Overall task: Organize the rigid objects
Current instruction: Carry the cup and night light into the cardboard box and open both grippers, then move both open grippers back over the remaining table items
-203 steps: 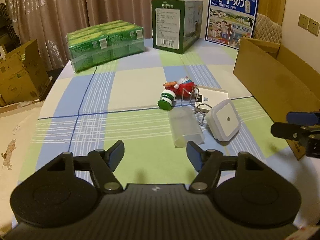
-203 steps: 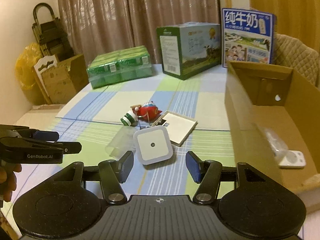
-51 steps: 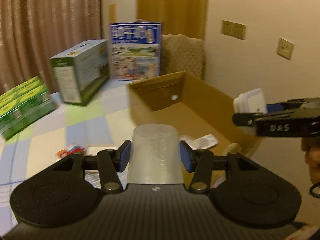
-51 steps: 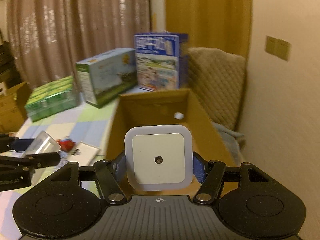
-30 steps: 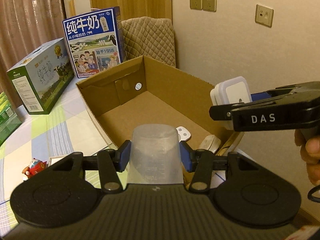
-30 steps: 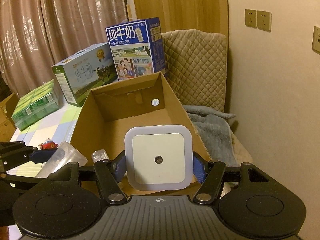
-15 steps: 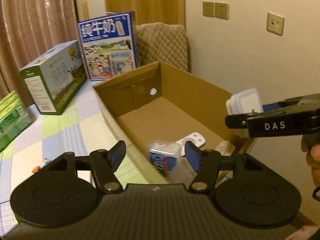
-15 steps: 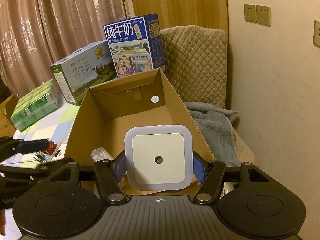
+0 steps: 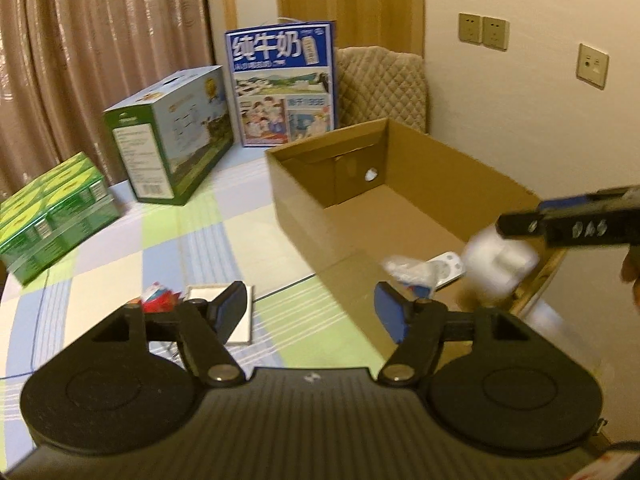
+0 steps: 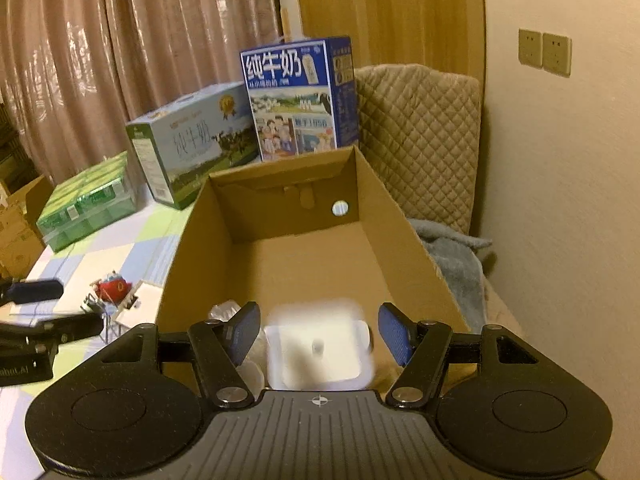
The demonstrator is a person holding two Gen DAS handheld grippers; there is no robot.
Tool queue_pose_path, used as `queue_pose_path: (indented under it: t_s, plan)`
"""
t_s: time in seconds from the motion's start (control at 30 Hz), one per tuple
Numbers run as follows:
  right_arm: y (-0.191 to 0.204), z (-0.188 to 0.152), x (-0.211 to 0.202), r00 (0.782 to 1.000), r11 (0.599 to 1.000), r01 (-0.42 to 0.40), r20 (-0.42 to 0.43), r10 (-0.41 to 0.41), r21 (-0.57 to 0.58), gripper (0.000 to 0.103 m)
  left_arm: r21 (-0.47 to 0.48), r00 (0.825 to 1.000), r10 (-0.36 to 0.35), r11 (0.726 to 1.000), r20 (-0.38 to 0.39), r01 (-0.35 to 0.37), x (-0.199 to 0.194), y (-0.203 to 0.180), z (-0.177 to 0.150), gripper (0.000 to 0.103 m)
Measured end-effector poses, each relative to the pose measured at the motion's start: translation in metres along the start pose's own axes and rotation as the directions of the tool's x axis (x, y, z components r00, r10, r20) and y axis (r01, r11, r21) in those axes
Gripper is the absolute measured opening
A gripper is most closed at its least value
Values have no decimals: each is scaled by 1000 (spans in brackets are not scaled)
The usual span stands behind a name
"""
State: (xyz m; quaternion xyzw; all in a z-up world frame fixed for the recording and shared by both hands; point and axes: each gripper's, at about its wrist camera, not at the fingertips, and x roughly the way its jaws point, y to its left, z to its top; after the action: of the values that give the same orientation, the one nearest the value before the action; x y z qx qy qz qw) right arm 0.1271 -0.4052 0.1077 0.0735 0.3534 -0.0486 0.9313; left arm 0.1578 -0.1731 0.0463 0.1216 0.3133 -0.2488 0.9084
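Observation:
My left gripper [image 9: 310, 312] hangs over the table beside the cardboard box [image 9: 304, 216]. Its jaws are opening and nothing is between them. My right gripper [image 10: 320, 338] stands open over the near end of the box [image 10: 188, 240]. The white square night light [image 10: 320, 350] is blurred below and between its fingers, touching neither pad. In the left wrist view the same light [image 9: 496, 264] is a white smear under the right gripper [image 9: 520, 226]. A translucent shape [image 10: 250, 372], perhaps the clear cup, lies in the box by the left finger.
In the box lie a white remote [image 9: 448, 264] and a plastic-wrapped packet [image 9: 408, 270]. A red toy [image 9: 158, 300] and a flat white box [image 9: 240, 320] lie on the checked cloth. Milk cartons [image 9: 282, 84] and green packs [image 9: 52, 208] stand behind. A quilted chair [image 10: 416, 136] is right of the box.
The clear cup has left my left gripper, which opened and drew back left over the table. The night light has come free of my right gripper and is dropping, blurred.

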Motion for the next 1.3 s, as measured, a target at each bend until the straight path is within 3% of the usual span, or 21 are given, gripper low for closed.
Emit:
queue_pose_path:
  t_s: [0.23,0.5,0.8,1.3]
  plan:
    - [17,11,-23,998,999,-37,55,36,14,64,-45,998,60,997,-5,-60,-16,32,-16,79]
    - [78,4,-46,985,989,-140,95,145,-50,65,-104,986,160,981,-34,-163,-46,81,-52,91]
    - [138,-31,-29,974,971,-224,20,226,-79,66,-149,969,236,958,-69,-244,-67,126,-87,93]
    - [177,-72,29,972,964,-227,-87,217,-140,66,-191,970,215,953,-115,-234,-39,155,-119,93]
